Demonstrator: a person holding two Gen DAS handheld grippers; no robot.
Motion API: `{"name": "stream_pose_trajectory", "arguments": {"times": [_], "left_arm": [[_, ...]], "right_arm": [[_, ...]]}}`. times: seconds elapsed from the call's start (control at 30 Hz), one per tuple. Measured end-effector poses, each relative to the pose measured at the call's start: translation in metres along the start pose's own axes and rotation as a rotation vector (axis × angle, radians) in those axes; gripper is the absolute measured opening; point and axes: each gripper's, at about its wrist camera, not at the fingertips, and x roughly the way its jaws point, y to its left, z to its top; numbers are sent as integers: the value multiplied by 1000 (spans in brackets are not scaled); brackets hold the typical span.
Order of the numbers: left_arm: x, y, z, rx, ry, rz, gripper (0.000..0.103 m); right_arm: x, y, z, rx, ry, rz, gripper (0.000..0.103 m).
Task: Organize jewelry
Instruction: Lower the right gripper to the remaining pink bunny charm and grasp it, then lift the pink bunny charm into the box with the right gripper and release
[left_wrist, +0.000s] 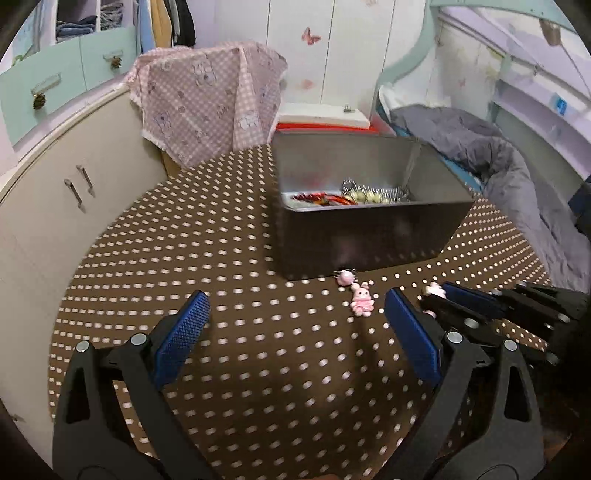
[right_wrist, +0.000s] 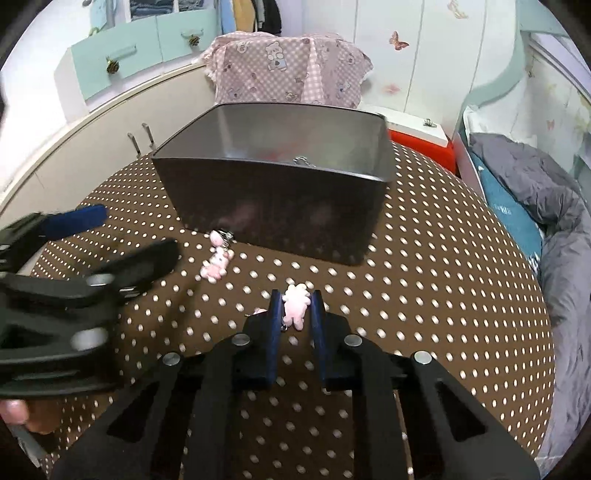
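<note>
A dark metal box (left_wrist: 369, 236) stands on the brown polka-dot table (left_wrist: 221, 280); it holds beads and red jewelry (left_wrist: 354, 197). A pink bunny charm (left_wrist: 362, 300) with a pink ball lies on the table in front of the box, also in the right wrist view (right_wrist: 216, 264). My left gripper (left_wrist: 295, 314) is open, with the bunny charm lying between its fingers toward the right one. My right gripper (right_wrist: 295, 306) is shut on a second pink charm (right_wrist: 295, 304); its fingers show at the right of the left wrist view (left_wrist: 465, 299).
A pink checkered cloth (left_wrist: 207, 107) drapes over something behind the table. A red and white container (right_wrist: 417, 134) sits behind the box. A cream cabinet (left_wrist: 74, 192) is at the left, grey bedding (right_wrist: 546, 229) at the right.
</note>
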Motion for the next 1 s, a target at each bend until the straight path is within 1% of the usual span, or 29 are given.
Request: {"name": "stream_pose_trajectory", "arguments": {"times": [0.1,0.13,0.2,0.27,0.3,0.33,0.37,0.4,0.43,0.47,0.57,0.73,0.83,1.0], "left_arm": [[19,-7,1,-28,42,7,94],[25,-9,1,-34,68,17,92],[26,-12,3,-30,63,22,83],[26,-15,3,-14,59,26,63],[24,-14,3,-10,51,11,55],[22,-14,2,1,47,3,44],[20,-12,1,8,46,-10,34],[17,-8,-1,10,45,-28,30],[14,-4,-3,9,46,-42,22],[12,0,-5,9,46,-55,16],[3,11,-13,3,47,-104,16],[-15,22,-28,13,41,-130,16],[-26,28,-30,7,22,-140,16],[-49,37,-21,0,-29,-173,16]], "right_arm": [[-4,-5,-2,8,-6,14,14],[-5,-7,-2,10,-7,19,14],[-5,-8,-1,16,-7,30,14],[-6,-9,0,19,-8,37,14],[-6,-9,0,19,-8,38,14],[-7,-9,1,20,-8,40,14],[-7,-9,1,23,-9,43,14],[-8,-9,1,26,-9,48,14],[-9,-9,0,30,-10,53,14],[-9,-10,0,33,-11,58,14],[-13,-11,-1,43,-16,81,14],[-23,-12,-4,64,-21,127,14],[-33,-13,-2,65,-32,152,14],[-52,-17,6,75,-64,190,14]]}}
